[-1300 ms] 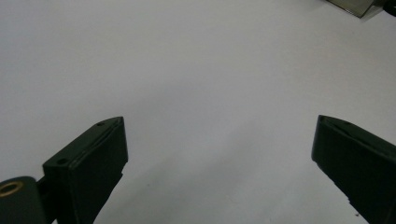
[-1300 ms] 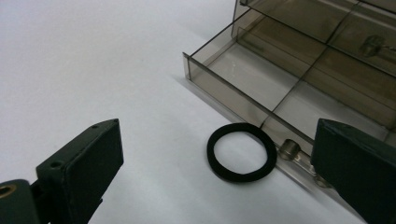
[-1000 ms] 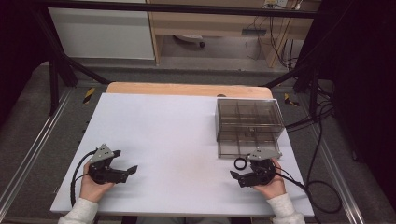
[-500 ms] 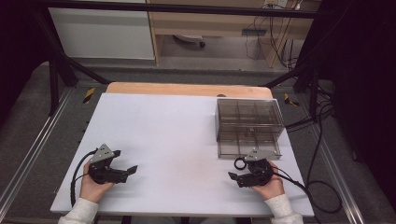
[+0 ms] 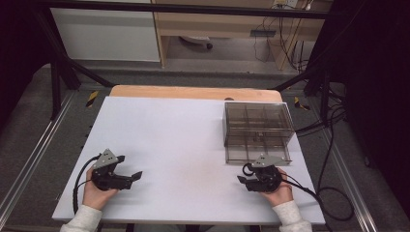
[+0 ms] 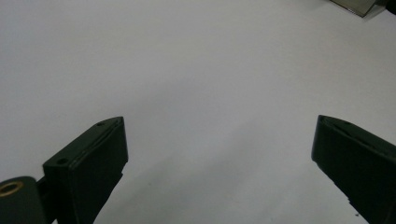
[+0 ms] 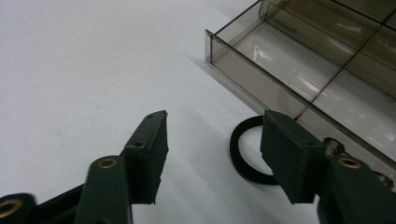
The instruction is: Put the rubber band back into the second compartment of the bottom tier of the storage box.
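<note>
Right gripper (image 7: 212, 135) half open, jaws just closing, holding nothing, black ring (image 7: 245, 156) beside its right jaw

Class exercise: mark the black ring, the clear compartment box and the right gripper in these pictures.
black ring (image 7: 240, 158): right gripper view, left arc of its band.
compartment box (image 5: 258, 126): high view, a divider near its middle.
right gripper (image 7: 212, 140): right gripper view, gap between its open fingertips.

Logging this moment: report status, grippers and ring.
Left gripper open, idle. Right gripper jaws just closing, nothing gripped. Black ring flat beside compartment box. Nothing in the way.
</note>
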Action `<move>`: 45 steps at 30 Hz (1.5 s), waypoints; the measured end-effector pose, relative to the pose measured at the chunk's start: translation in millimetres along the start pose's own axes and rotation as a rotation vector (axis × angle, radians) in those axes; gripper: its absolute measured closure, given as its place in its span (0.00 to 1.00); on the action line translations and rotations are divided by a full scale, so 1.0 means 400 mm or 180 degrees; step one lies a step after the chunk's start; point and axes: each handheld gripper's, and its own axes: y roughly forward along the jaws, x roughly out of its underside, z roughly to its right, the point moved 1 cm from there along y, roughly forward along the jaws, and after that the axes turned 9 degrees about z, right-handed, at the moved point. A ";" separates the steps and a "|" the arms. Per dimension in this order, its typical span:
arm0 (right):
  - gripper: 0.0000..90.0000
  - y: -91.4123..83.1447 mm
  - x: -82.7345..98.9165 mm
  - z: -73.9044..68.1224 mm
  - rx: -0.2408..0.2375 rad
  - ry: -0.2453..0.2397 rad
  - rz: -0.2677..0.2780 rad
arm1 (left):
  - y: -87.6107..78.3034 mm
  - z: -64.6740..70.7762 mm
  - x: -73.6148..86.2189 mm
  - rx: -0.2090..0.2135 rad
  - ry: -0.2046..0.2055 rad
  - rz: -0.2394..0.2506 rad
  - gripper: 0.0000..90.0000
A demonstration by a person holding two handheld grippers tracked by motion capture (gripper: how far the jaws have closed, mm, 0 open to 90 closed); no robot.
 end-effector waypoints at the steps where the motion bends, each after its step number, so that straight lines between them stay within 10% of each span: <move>1: 0.49 0.000 0.000 0.001 0.0017 0.0006 -0.0001 | 0.000 0.000 0.000 0.0002 0.0002 -0.0002 0.04; 45: 0.93 0.028 0.013 0.034 0.0069 0.0162 -0.0172 | 0.000 -0.001 0.000 -0.0011 -0.0016 -0.0001 0.04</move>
